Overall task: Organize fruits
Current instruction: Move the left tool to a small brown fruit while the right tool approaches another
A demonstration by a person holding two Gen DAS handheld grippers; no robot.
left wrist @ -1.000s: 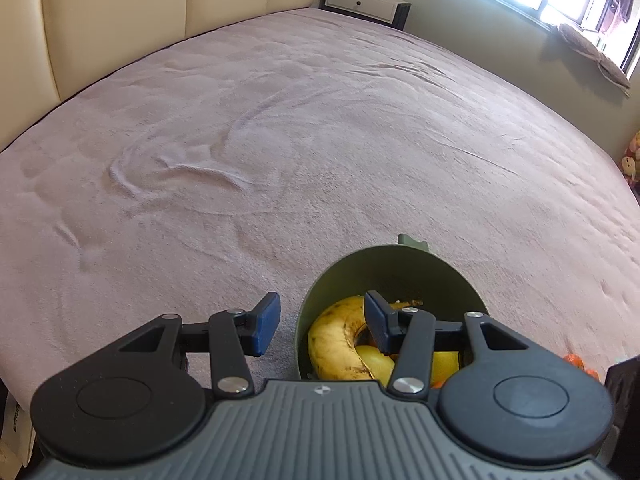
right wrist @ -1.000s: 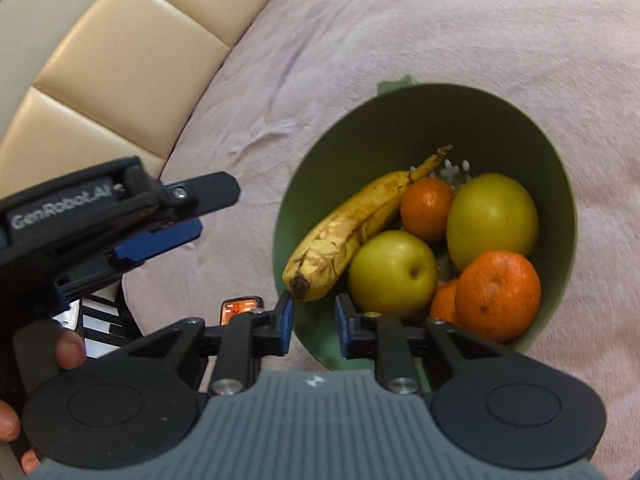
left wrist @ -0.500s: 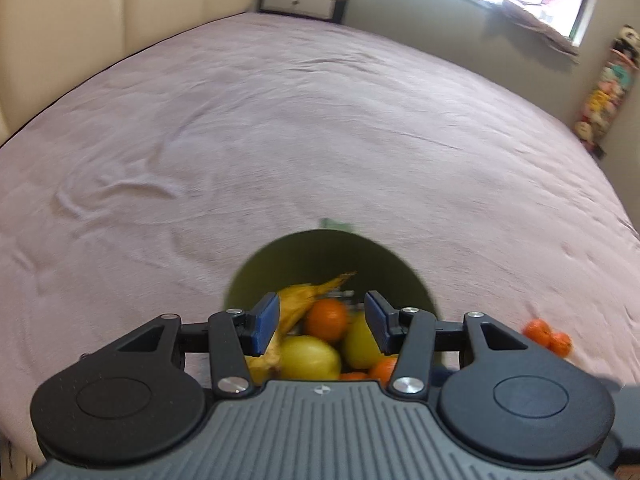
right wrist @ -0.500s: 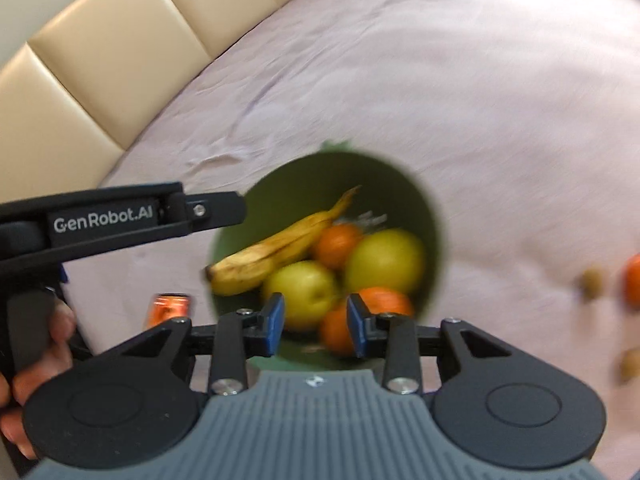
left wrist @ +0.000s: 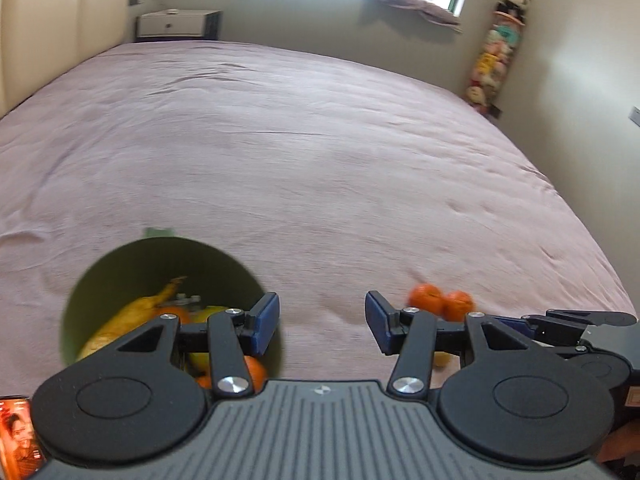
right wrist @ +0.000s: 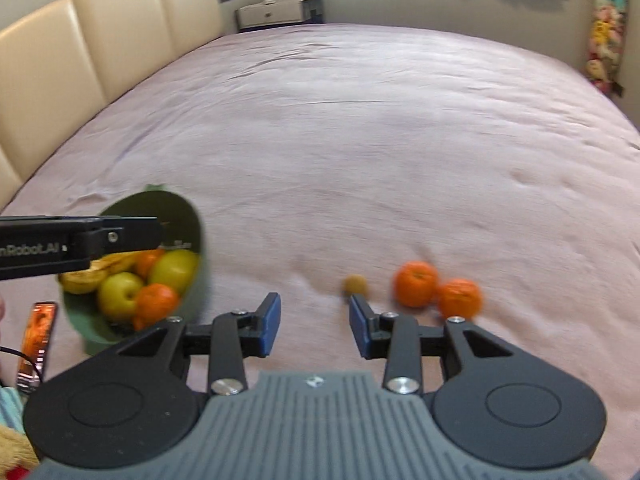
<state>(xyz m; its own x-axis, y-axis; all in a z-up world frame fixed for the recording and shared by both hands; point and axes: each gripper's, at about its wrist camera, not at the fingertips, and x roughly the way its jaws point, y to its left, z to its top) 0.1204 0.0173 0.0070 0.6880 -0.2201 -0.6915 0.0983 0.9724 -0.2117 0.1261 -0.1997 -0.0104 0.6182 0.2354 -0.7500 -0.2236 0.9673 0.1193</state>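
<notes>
A green bowl on the pink bed holds a banana, yellow-green apples and tangerines. My left gripper is open and empty, just right of the bowl's rim. Two loose tangerines and a small brownish fruit lie on the cover to the right. My right gripper hangs short of the small fruit; its jaws are opening, with nothing between them. The left tool's black side crosses in front of the bowl.
The pink bedcover stretches far ahead. A padded cream headboard runs along the left. A phone lies left of the bowl. A nightstand and a stack of soft toys stand by the far walls.
Both views have swung right, away from the bowl, and the loose tangerines now show. The right jaws have gone from nearly closed to parted. The left jaws stay wide.
</notes>
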